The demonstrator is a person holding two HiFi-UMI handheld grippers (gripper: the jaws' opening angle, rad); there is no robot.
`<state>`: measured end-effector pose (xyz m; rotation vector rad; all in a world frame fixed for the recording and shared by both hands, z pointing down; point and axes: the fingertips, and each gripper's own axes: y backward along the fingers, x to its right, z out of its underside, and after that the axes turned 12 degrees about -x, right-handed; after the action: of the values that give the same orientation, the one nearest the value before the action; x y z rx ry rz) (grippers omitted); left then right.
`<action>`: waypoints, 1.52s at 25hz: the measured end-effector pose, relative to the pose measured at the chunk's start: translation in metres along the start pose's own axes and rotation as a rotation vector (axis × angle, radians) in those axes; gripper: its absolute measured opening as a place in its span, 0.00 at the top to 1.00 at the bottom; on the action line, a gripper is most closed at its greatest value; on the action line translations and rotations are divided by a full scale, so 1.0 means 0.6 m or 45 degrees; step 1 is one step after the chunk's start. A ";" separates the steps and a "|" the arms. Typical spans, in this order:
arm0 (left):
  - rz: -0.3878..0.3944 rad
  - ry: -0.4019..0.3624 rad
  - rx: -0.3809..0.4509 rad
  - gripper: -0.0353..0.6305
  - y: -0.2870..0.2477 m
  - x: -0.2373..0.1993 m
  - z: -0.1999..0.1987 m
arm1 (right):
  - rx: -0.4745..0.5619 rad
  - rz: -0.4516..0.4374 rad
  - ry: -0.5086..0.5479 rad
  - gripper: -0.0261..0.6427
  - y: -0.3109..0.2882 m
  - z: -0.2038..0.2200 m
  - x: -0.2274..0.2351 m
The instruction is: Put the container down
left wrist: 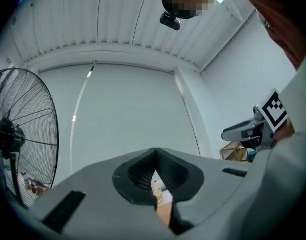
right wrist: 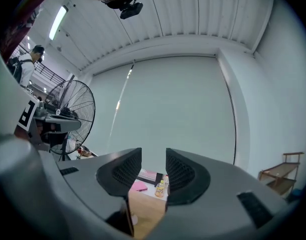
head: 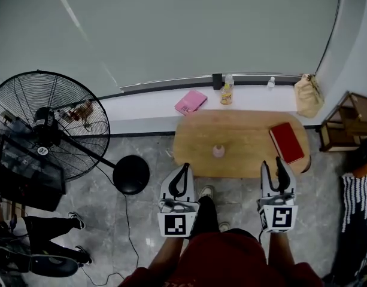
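Observation:
A small pink container [head: 218, 151] stands upright on the oval wooden table [head: 243, 160], near the middle of its front half. Both grippers hang in front of the table's near edge, apart from the container. My left gripper [head: 182, 168] is left of it; in the left gripper view its tips [left wrist: 155, 151] meet with nothing between them. My right gripper [head: 273, 163] is to the container's right. In the right gripper view its jaws [right wrist: 153, 163] stand apart with only the far wall and table showing through the gap.
A red book [head: 287, 142] lies on the table's right end. On the sill behind are a pink book [head: 190, 101], a yellow bottle [head: 227, 90] and a paper bag [head: 307, 95]. A standing fan [head: 48, 124] is at the left, a wooden shelf [head: 345, 124] at the right.

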<state>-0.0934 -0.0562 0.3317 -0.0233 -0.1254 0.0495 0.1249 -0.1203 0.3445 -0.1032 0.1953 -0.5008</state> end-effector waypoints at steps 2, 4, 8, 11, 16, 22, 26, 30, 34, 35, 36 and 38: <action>0.004 0.016 -0.011 0.94 0.002 0.000 0.004 | -0.012 -0.001 0.011 0.77 -0.002 0.003 -0.007; 0.009 0.019 -0.021 0.94 0.002 0.001 0.009 | -0.024 0.001 0.021 0.84 -0.004 0.005 -0.011; 0.015 0.020 -0.030 0.94 0.003 0.003 0.012 | -0.031 0.013 -0.002 0.96 -0.003 0.009 -0.007; 0.016 0.019 -0.034 0.94 0.004 0.002 0.014 | -0.029 0.010 -0.018 0.96 -0.002 0.009 -0.006; 0.009 0.016 -0.030 0.94 0.005 0.002 0.009 | -0.028 0.009 -0.021 0.96 0.000 0.006 -0.004; 0.007 0.006 -0.014 0.94 0.013 0.005 0.009 | -0.045 0.012 0.014 0.96 0.003 0.016 -0.010; 0.005 -0.005 -0.025 0.94 0.019 0.003 0.012 | -0.051 0.012 0.007 0.97 0.006 0.018 -0.017; -0.004 0.008 -0.028 0.94 0.026 0.000 0.014 | -0.042 0.000 0.008 0.96 0.008 0.015 -0.022; -0.009 0.023 -0.024 0.94 0.028 0.007 0.016 | -0.041 -0.003 0.004 0.96 0.013 0.022 -0.018; -0.010 0.023 -0.020 0.94 0.029 0.009 0.014 | -0.044 -0.004 0.003 0.96 0.014 0.024 -0.018; -0.009 0.018 -0.021 0.94 0.030 0.010 0.013 | -0.046 -0.007 0.002 0.96 0.016 0.025 -0.018; -0.007 0.006 -0.026 0.94 0.035 0.013 0.009 | -0.045 -0.011 0.001 0.97 0.020 0.024 -0.019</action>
<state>-0.0876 -0.0350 0.3376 -0.0435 -0.1210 0.0428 0.1238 -0.1038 0.3587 -0.1388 0.2043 -0.5062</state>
